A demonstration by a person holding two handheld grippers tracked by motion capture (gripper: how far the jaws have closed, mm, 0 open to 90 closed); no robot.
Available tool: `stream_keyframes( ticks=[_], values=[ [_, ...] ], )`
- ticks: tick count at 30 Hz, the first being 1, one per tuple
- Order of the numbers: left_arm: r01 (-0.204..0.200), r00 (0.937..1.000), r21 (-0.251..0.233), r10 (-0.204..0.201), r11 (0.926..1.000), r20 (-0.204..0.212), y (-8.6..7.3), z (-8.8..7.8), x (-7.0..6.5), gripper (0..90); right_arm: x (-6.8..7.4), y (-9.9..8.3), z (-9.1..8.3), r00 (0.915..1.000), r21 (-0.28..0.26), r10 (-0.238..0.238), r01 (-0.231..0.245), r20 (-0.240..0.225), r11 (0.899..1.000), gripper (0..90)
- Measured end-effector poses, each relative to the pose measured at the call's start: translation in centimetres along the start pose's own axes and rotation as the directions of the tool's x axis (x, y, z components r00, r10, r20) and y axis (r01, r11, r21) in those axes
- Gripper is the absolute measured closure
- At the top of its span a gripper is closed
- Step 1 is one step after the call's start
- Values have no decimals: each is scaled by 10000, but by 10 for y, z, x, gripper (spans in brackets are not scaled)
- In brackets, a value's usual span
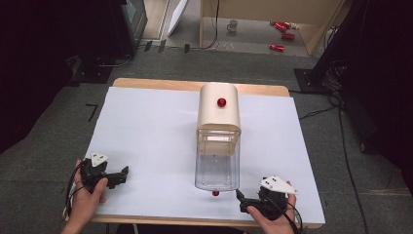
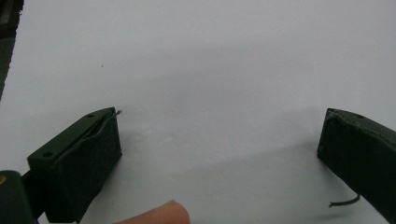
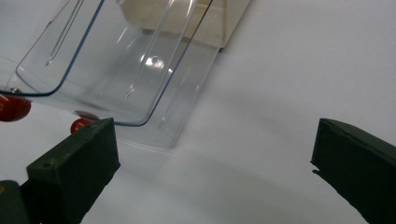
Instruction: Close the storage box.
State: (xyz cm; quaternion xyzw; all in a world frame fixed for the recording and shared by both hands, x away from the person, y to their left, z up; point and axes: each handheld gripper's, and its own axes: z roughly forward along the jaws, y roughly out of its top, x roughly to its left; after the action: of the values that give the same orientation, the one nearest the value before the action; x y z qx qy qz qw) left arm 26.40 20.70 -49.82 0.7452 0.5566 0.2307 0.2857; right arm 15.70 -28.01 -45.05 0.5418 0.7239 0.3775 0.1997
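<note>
One cream, round-topped box [image 1: 218, 108] stands at the middle of a white-covered table [image 1: 146, 136], with one red knob [image 1: 221, 102] on its upper face. From its near side projects one clear, smooth-walled plastic drawer [image 1: 217, 168] with rounded corners, pulled out toward the person; a small red knob [image 1: 215, 193] sits at the drawer's near end.

Two hand-held black grippers rest low at the near table edge. The left gripper [image 1: 117, 176] lies well apart from the drawer, its jaws spread wide over bare white surface with nothing between them. The right gripper [image 1: 239, 201] lies just beside the drawer's near right corner, jaws likewise spread wide and empty. Each gripper carries one pale three-cornered plate.

On the floor beyond lie three red cans [image 1: 282, 35] and one mug [image 1: 233, 25].
</note>
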Motion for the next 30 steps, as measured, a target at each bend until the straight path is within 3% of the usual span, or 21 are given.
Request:
stream_keyframes(
  ticks=[11,16,17,19,21,25,30],
  values=[
    [-4,10000,4,4,10000,1,0,0,0,0,17,-2,9,9987,-77,-378,375,-341,9993,4],
    [-1,10000,0,1,10000,0,0,0,0,0,24,-2,12,9974,-426,-437,413,-574,9982,87],
    [-1,10000,2,1,10000,0,0,0,0,0,27,-4,14,9961,-457,-519,487,-718,9978,148],
    [-3,10000,3,3,10000,1,0,0,0,0,28,-4,15,9951,-507,-556,516,-814,9974,174],
    [-1,10000,1,1,10000,1,0,0,0,0,32,-5,15,9901,-604,-794,728,-1161,9955,297],
    [-1,10000,2,1,10000,0,0,0,0,0,37,-3,14,9878,-878,-1001,899,-1196,9921,362],
    [-2,10000,5,2,10000,1,0,0,0,0,33,-1,9,9889,-1228,-639,475,-1338,9913,411]
  ],
)
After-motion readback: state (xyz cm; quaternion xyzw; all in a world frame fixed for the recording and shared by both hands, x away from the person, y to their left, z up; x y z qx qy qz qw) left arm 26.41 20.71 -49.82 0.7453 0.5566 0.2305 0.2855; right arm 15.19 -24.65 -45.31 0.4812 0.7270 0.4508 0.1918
